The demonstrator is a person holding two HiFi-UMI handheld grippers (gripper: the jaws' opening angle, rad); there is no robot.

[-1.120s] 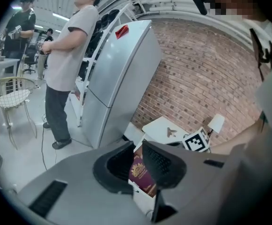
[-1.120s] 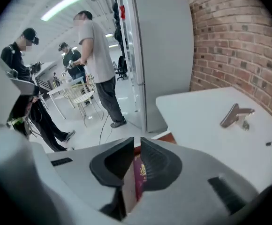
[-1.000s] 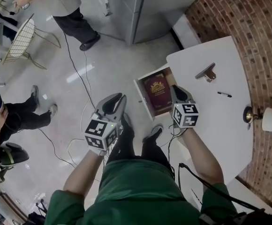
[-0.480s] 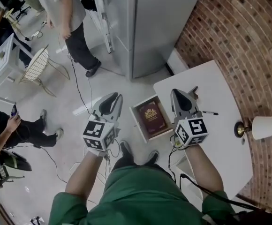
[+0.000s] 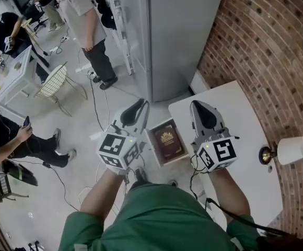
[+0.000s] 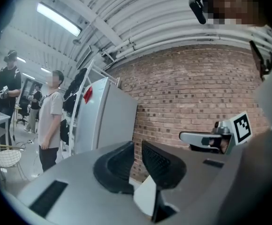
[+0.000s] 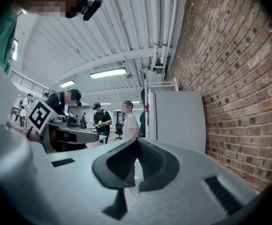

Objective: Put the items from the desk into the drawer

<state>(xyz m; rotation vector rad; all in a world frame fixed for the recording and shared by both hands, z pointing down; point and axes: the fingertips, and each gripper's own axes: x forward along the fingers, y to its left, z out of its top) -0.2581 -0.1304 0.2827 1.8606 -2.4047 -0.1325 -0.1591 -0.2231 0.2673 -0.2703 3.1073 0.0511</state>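
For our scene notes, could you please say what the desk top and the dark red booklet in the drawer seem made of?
The desk top looks like smooth white laminate or painted board: even, seamless surface. The booklet seems card or leatherette, dark red with a gold stamped emblem.

Desk [image 5: 245, 109] partly behind right hand-held gripper [image 5: 198, 104], book [image 5: 167, 140] cover print illegibly small

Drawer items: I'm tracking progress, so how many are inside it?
1: a maroon book lies flat in the open drawer, between the left gripper and right gripper. Something small may be hidden at its edges.
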